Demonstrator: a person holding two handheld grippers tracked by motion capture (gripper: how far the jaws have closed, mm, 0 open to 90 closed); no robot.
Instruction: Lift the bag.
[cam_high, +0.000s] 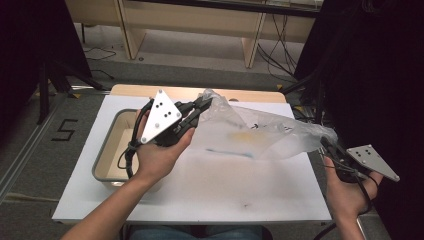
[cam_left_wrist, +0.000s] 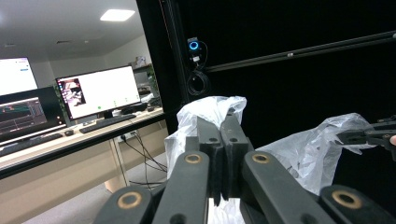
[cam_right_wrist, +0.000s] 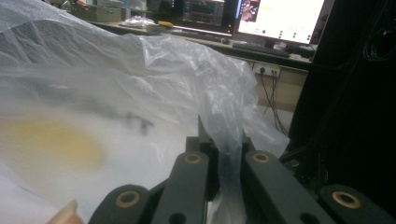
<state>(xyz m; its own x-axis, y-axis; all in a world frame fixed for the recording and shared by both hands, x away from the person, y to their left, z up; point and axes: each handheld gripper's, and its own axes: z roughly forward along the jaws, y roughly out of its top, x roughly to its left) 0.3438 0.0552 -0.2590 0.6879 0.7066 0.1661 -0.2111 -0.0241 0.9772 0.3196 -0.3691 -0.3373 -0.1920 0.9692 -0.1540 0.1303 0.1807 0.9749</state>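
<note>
The right gripper (cam_high: 327, 143), off the board's right edge, is clamped on one end of the bag (cam_high: 260, 132). The left gripper (cam_high: 202, 106), near the far edge, is clamped on the other end. The bag hangs stretched between them above the board (cam_high: 210, 185), apparently to spread it. Something yellow shows through the film. A tray (cam_high: 112, 150) sits at the left edge.

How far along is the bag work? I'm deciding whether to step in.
Done: both ends of the clear plastic bag are gripped, the left tool shut on one end and the right tool on the other, holding it above the white table. In hand: holding it stretched between them. Left: likely moving it, perhaps to the tray; nothing shows where.
</note>
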